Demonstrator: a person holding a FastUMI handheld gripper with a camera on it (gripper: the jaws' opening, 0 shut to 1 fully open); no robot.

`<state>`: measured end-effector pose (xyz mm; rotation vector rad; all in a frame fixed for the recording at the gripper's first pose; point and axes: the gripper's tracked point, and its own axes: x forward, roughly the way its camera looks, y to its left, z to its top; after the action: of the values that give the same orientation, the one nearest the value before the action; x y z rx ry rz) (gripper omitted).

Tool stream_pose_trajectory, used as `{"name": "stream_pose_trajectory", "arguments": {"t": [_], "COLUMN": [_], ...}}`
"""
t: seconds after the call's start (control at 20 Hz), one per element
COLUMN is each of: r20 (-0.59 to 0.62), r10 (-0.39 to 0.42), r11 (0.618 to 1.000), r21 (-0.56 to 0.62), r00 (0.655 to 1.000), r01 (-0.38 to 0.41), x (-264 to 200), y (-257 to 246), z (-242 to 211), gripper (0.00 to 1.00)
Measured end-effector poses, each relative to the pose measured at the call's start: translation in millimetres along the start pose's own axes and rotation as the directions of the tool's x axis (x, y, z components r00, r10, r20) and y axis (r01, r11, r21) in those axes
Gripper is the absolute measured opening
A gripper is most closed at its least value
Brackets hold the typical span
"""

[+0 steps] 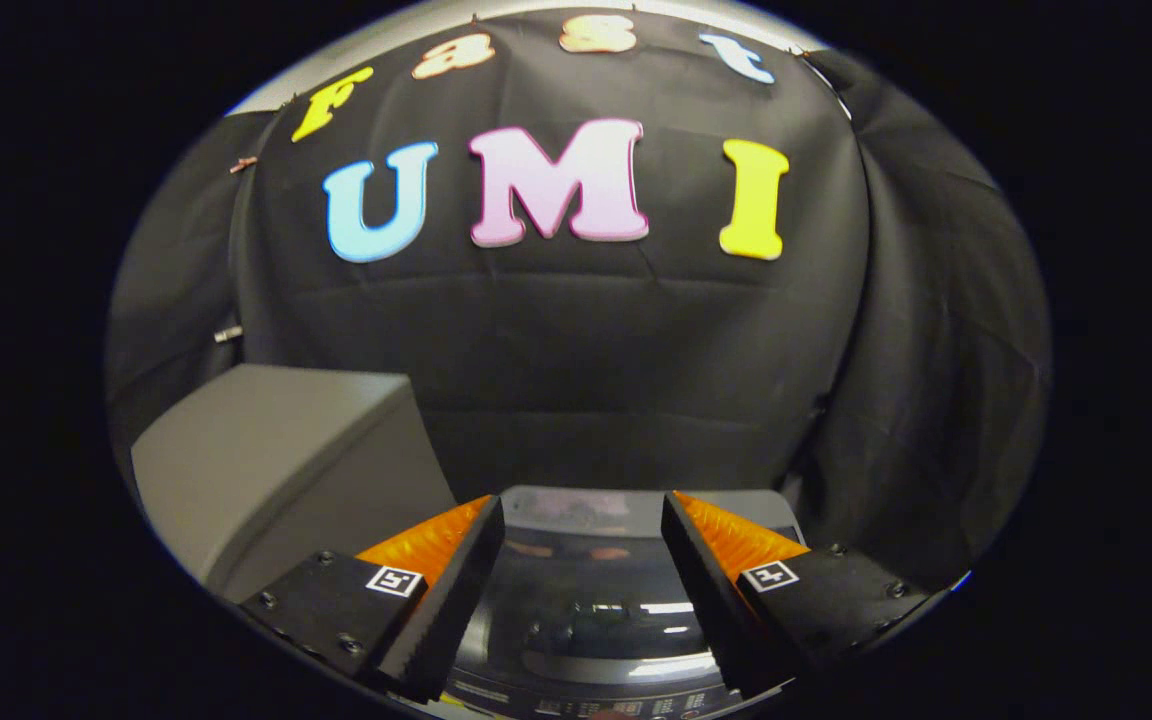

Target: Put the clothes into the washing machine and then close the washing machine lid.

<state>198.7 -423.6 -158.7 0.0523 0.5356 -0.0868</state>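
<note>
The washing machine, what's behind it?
Behind the washing machine hangs the booth's black cloth wall, with a grey box beside it. The open gripper hovers above the lid; the machine hides the cloth's bottom.

Washing machine (586,600) below parted gripper (582,515) fingers; box (276,460) left.

The tongs (582,515) point level and forward, both fingers (456,590) spread apart with nothing between them.

Black cloth wall (576,330) hangs in creased folds behind a grey box-like cabinet (276,460) at one side.
</note>
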Motion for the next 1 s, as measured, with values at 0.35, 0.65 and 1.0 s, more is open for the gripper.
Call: {"name": "stream_pose_trajectory", "arguments": {"t": [0.35,0.65,1.0], "r20": [0.333,0.463,0.452], "r10": [0.01,0.047,0.066], "r11": [1.0,0.999,0.998], "r21": [0.007,-0.015,-0.022], "r00": [0.943,0.885,0.89], "r01": [-0.013,-0.045,-0.063], "x": [-87.6,-141.6,-141.4], "y": [58.8,102.5,111.9], "z": [121.4,151.9,145.6], "gripper": [0.99,0.99,0.99]}}
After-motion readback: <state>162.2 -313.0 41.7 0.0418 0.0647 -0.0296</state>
